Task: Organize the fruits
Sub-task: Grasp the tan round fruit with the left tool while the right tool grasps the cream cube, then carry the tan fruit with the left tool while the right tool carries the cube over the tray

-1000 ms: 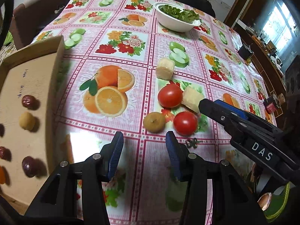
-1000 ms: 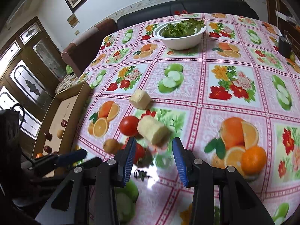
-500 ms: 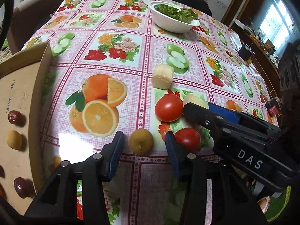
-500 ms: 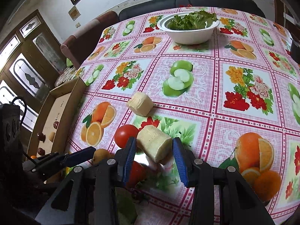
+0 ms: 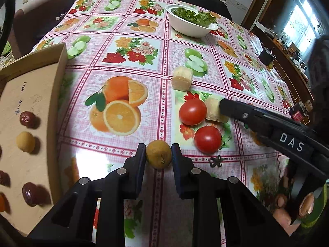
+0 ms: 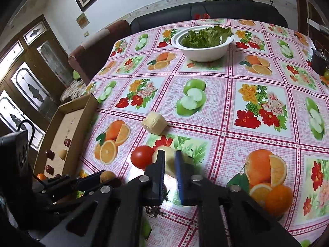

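Partly sorted: left gripper (image 5: 158, 154) pinches a tan round fruit (image 5: 158, 156) on the table (image 5: 144, 20), right gripper (image 6: 169, 164) pinches a pale chunk (image 6: 169, 161); two tomatoes (image 5: 192, 112) and another chunk (image 5: 182, 78) wait beyond; dark and yellow fruits already in the box (image 5: 59, 65) at left.

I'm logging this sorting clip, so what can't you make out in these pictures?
- Box: its near end is cut off by the left view's edge, so the fruit count is unknown.
- Pale chunk: right gripper hides its sides.
- Writing in the box: too small.
- Dark object at the table's far edge: too small.
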Demonstrator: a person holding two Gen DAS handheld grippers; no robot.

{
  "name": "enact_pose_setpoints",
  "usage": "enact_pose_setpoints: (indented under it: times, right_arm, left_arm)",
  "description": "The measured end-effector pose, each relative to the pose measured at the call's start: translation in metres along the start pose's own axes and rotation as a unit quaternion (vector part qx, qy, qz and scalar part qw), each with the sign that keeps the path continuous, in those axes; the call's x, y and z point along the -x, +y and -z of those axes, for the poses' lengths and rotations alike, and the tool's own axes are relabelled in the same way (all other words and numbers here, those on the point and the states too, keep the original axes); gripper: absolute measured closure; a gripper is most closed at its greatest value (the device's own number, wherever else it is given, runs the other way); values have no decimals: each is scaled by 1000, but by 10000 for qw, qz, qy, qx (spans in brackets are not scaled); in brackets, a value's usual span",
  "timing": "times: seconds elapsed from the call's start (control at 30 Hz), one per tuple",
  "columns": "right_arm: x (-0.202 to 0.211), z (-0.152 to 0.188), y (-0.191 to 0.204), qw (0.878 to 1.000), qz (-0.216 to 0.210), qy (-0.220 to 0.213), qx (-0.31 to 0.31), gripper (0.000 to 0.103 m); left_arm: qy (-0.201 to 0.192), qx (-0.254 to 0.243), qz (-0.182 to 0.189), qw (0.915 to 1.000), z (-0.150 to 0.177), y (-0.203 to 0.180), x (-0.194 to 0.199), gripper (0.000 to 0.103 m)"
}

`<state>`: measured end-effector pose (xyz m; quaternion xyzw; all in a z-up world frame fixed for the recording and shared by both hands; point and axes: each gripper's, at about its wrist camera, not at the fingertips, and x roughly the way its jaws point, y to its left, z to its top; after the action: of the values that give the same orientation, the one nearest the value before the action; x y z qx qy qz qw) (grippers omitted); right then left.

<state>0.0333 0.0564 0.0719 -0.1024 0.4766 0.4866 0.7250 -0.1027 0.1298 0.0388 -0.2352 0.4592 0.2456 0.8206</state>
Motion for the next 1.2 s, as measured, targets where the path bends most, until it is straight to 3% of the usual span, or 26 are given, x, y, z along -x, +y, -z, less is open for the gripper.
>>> enact_pose_setpoints:
  times: [0.03, 0.17, 0.33, 0.47, 0.53, 1.2]
  right_arm:
    - [-3, 0, -1, 9999, -28, 58, -92, 60]
    - [-13, 4, 1, 9994, 318, 99, -1, 58]
    - [-18, 4, 3, 9997, 214, 108, -10, 56]
    - [-23, 1, 8, 9998, 162, 91, -18, 57]
    - [-23, 1, 6, 9999, 37, 137, -67, 68]
    - [48, 15, 45, 9987, -209, -395, 258, 69]
  left_arm:
    - [-2, 16, -2, 10000, 1, 1, 1, 81]
    - [-4, 81, -5, 10000, 5, 6, 5, 81]
    - [-12, 105, 23, 9999, 7, 8, 6, 81]
    - [-63, 74, 57, 9999, 7, 7, 10, 81]
    - [-93, 71, 80, 9999, 8, 8, 14, 81]
    - [-479, 125, -109, 9987, 23, 28, 63, 81]
